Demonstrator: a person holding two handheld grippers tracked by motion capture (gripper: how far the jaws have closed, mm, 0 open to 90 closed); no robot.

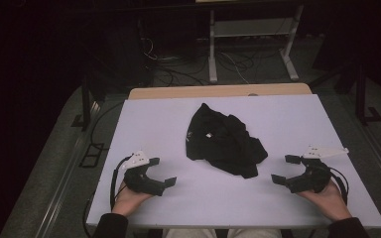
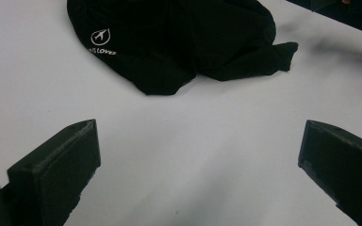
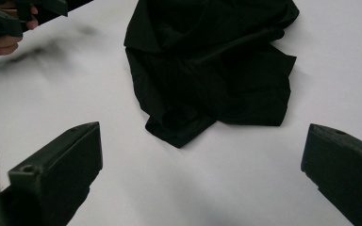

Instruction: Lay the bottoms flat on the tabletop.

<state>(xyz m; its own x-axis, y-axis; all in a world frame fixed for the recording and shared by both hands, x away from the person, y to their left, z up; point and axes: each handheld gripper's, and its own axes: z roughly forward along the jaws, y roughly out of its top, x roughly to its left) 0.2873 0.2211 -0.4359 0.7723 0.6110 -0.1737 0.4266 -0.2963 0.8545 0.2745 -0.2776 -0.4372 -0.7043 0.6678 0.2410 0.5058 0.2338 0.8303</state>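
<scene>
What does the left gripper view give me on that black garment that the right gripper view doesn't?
Left gripper view: a white printed logo, a circle with an aeroplane and a line of lettering under it, on the near edge of the black garment.

Right gripper view: the garment's opposite side, plain folds ending in a rumpled corner that points toward the camera.

Both: the garment lies crumpled on the white table, ahead of open jaws with nothing between them, and each view catches the other hand's gripper at a top corner.

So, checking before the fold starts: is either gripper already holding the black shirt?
No, the black shirt lies apart from the open left gripper and right gripper.
</scene>
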